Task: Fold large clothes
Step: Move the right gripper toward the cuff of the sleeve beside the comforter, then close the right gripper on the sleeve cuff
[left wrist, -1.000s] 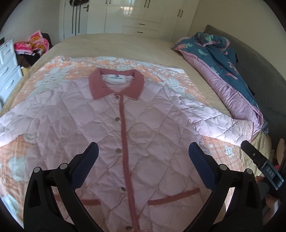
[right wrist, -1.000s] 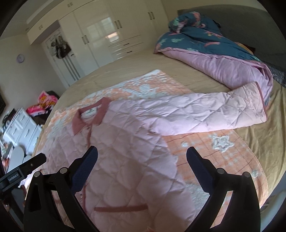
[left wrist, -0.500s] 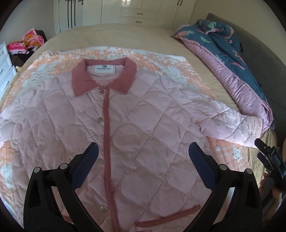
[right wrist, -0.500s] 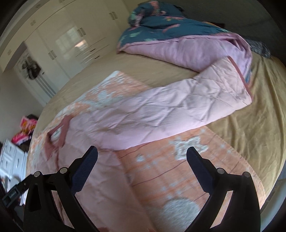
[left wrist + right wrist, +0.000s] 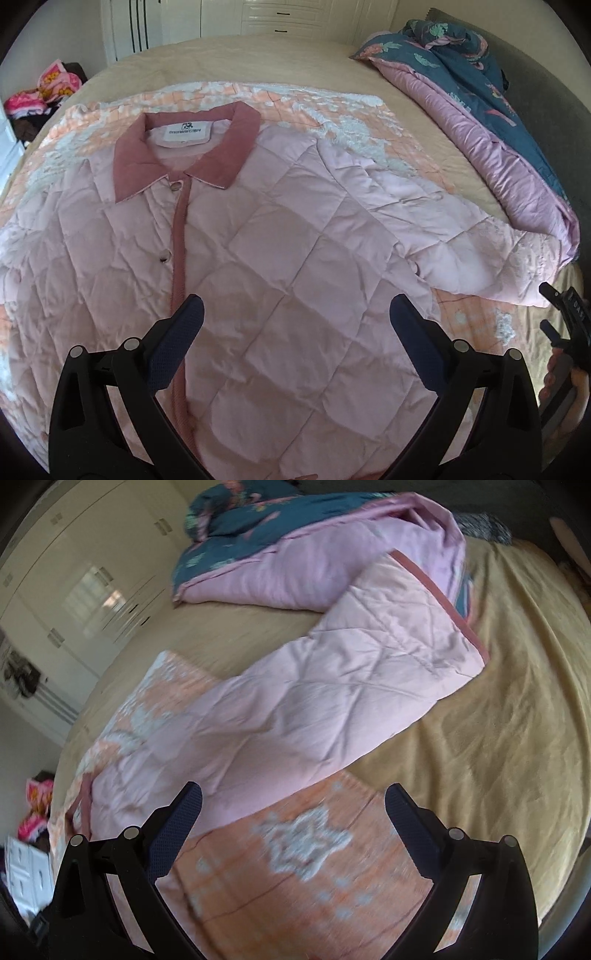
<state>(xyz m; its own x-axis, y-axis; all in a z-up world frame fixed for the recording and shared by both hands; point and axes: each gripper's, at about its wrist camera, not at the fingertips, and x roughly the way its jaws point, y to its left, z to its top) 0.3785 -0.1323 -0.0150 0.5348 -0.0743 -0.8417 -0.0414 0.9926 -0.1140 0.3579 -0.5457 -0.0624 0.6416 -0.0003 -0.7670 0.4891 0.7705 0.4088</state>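
- The left gripper hangs over the front of the jacket, its jaws spread wide with nothing between them; its dark blue pads sit above the quilted cloth, and whether they touch it cannot be told.
- The right gripper is over the orange blanket beside the jacket's sleeve, jaws likewise spread wide and holding nothing. This view is somewhat blurred.
- The pink quilted jacket lies flat and face up on the blanket, buttoned along a darker pink strip that runs down its middle.
- At the right edge of the left wrist view, part of the right gripper and a few fingers of the person show.
- One sleeve reaches out sideways off the blanket onto the tan bed sheet; its dark pink cuff lies against the rumpled duvet.
- Farther up the jacket, the dark pink collar lies open with a white label inside it.
- The duvet, blue with a flower print on one side and plain pink on the other, is bunched along the bed's edge next to a grey headboard.
- Beyond the bed stand white wardrobes, and a pile of bright pink and yellow cloth sits off the bed's far left corner.
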